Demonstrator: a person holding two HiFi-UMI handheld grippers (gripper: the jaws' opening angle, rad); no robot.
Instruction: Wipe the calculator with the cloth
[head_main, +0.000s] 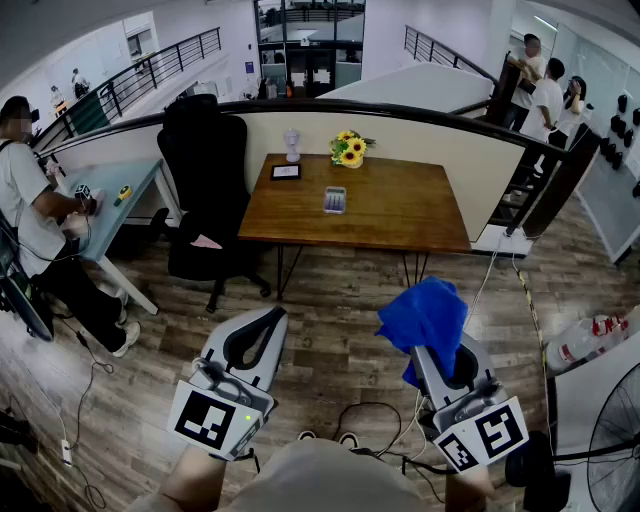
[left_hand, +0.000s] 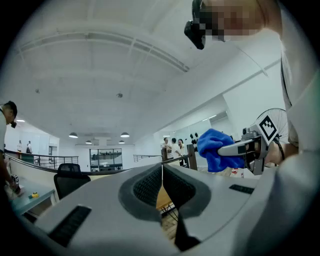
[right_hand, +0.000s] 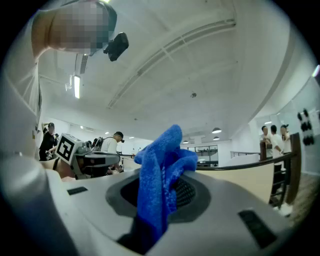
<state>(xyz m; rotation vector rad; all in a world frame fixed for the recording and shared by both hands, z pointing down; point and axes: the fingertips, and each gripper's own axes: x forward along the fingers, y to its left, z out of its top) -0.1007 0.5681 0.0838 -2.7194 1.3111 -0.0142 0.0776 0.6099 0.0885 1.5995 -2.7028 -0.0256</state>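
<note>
The calculator (head_main: 335, 200) lies flat near the middle of the brown wooden table (head_main: 400, 215), far ahead of both grippers. A blue cloth (head_main: 425, 318) is bunched in my right gripper (head_main: 428, 350), which is shut on it and held above the wood floor, well short of the table. In the right gripper view the cloth (right_hand: 161, 180) stands up between the jaws. My left gripper (head_main: 266, 318) is level with it on the left, with its pads pressed together and nothing between them. The left gripper view shows the right gripper (left_hand: 241, 148) and the cloth (left_hand: 213, 150) beside it.
On the table's far side stand a small picture frame (head_main: 285, 172), a white figurine (head_main: 292, 145) and sunflowers (head_main: 348, 150). A black office chair (head_main: 205, 195) stands left of the table. A person (head_main: 30, 215) sits at a blue desk at the left. Cables cross the floor.
</note>
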